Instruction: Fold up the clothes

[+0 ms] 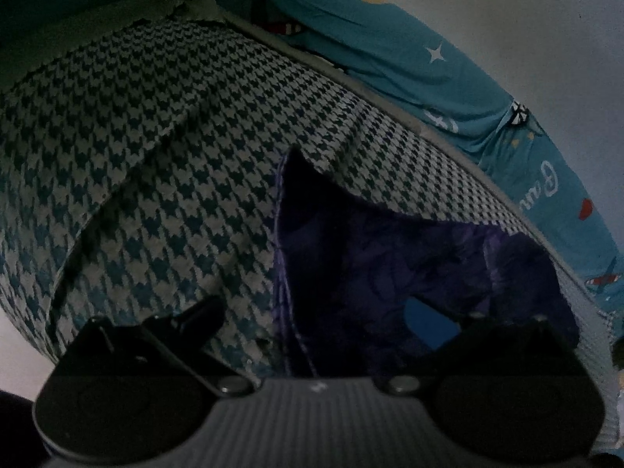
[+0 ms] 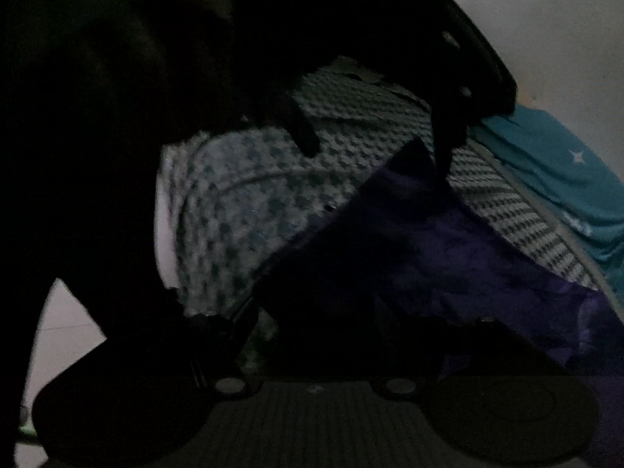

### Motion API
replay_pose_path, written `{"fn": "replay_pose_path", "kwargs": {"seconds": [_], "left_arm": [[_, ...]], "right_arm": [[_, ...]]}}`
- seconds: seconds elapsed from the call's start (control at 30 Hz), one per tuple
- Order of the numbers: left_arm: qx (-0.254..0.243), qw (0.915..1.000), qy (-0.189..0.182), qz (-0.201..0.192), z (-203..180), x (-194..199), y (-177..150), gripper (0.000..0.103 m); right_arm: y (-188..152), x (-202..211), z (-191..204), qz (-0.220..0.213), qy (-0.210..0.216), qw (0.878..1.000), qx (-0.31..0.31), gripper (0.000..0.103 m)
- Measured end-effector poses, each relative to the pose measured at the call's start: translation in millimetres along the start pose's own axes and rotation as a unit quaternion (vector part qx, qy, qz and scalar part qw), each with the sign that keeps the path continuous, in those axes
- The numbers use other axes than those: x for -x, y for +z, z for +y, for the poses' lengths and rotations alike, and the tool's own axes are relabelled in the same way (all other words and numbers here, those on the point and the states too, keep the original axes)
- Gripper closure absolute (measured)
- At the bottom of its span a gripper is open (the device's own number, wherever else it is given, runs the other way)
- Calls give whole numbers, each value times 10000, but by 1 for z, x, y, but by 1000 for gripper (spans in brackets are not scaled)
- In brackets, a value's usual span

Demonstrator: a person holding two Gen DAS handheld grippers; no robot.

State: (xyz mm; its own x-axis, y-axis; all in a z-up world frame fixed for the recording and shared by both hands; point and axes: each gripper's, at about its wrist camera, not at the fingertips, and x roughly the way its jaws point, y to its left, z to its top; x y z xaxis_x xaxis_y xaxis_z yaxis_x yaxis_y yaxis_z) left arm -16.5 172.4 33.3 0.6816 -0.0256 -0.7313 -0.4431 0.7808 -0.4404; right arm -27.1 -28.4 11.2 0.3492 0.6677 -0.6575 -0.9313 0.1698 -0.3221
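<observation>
Purple cloth [image 1: 409,257], dark and crinkled, lies on a houndstooth cover [image 1: 163,124] of blue-black and white, with one corner of it peaking up toward the far edge. Seen from the left wrist, the cloth spreads from the middle out to the right, and along its left edge runs a paler stitched hem. The left gripper [image 1: 331,319] sits low over it with its fingers spread wide: the left finger [image 1: 195,312] rests above the houndstooth, while the right one, with a blue patch beside it, is down against the purple fabric, and nothing is pinched between them. Beyond the cover's grey piped edge runs a teal sheet [image 1: 448,78] printed with a white star, small planes and red shapes; cursive white letters on it begin "Pa", and the rest bends out of sight. A pale wall [image 1: 526,19] rises behind. From the right wrist the scene is very dim. The right gripper [image 2: 351,331] is nearly lost in shadow, with the purple cloth draped across its front, and whether its fingers are parted or pressed on the fabric I cannot tell. Across from it the other gripper shows as a black shape, its finger [image 2: 442,148] coming down at the cloth's raised corner. A large dark mass fills the left side of that view, and a strip of pale floor [image 2: 66,323] shows below it.
</observation>
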Motion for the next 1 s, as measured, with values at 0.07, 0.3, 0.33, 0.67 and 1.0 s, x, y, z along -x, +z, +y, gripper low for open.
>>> {"fn": "replay_pose_path", "kwargs": {"seconds": [0.07, 0.3, 0.33, 0.67, 1.0], "left_arm": [[81, 10000, -51, 22, 3, 1, 1, 0], [263, 9994, -181, 166, 8, -1, 1, 0], [289, 9991, -231, 190, 8, -2, 1, 0], [373, 9896, -1182, 731, 1, -13, -10, 0], [363, 9792, -1829, 795, -7, -9, -13, 0]], "right_arm": [[0, 1, -5, -41, -15, 9998, -168, 48], [4, 20, -33, -393, 253, 9915, -1218, 88], [5, 23, -40, -454, 301, 9881, -1438, 89], [4, 41, -78, -784, 563, 9641, -2476, 89], [3, 34, -55, -640, 293, 9799, -1869, 71]]}}
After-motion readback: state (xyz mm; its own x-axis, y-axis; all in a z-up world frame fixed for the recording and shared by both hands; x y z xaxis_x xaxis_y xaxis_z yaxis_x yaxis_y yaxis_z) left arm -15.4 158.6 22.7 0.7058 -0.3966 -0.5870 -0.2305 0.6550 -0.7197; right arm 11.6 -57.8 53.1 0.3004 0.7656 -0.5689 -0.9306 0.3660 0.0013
